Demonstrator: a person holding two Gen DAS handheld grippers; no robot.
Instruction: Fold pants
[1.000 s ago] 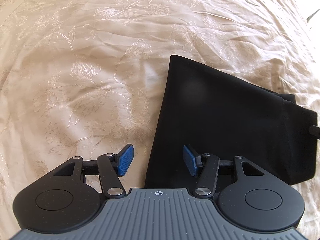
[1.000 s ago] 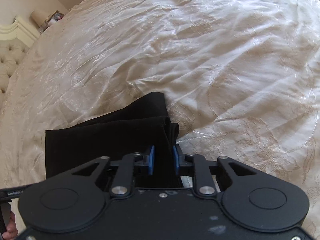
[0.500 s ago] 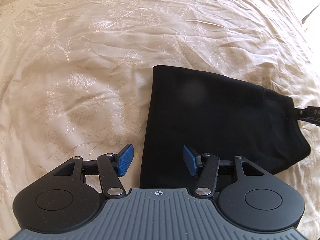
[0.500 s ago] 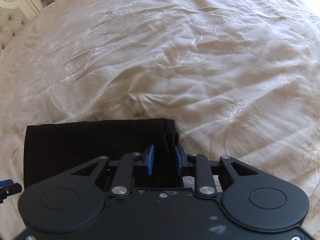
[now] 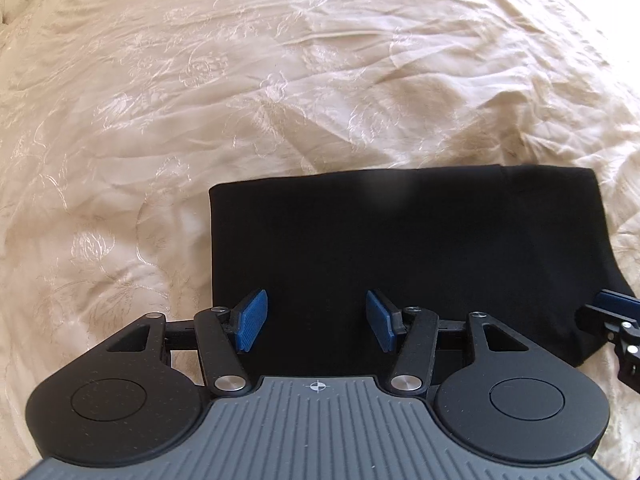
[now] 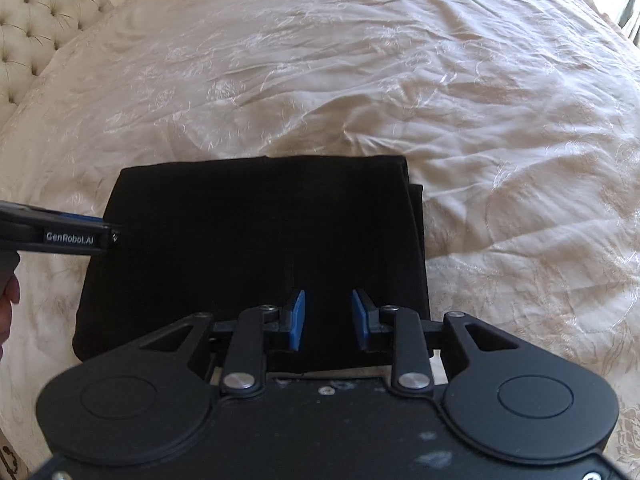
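Your right gripper [image 6: 328,318] has let go of the pants [image 6: 256,248]; its jaws now stand apart, like your left gripper [image 5: 316,320]. The pants lie squared on the bed [image 6: 360,80], so folding looks finished

black folded pants [image 5: 404,252]: 1 | cream embroidered bedspread [image 5: 200,100]: 1 | tufted headboard [image 6: 36,28]: 1 | tongs: 2, namely left tongs [image 5: 317,321] and right tongs [image 6: 328,319] | blue pads [image 5: 251,320] per tongs: 2, total 4 | person's hand [image 6: 7,304], partly seen: 1
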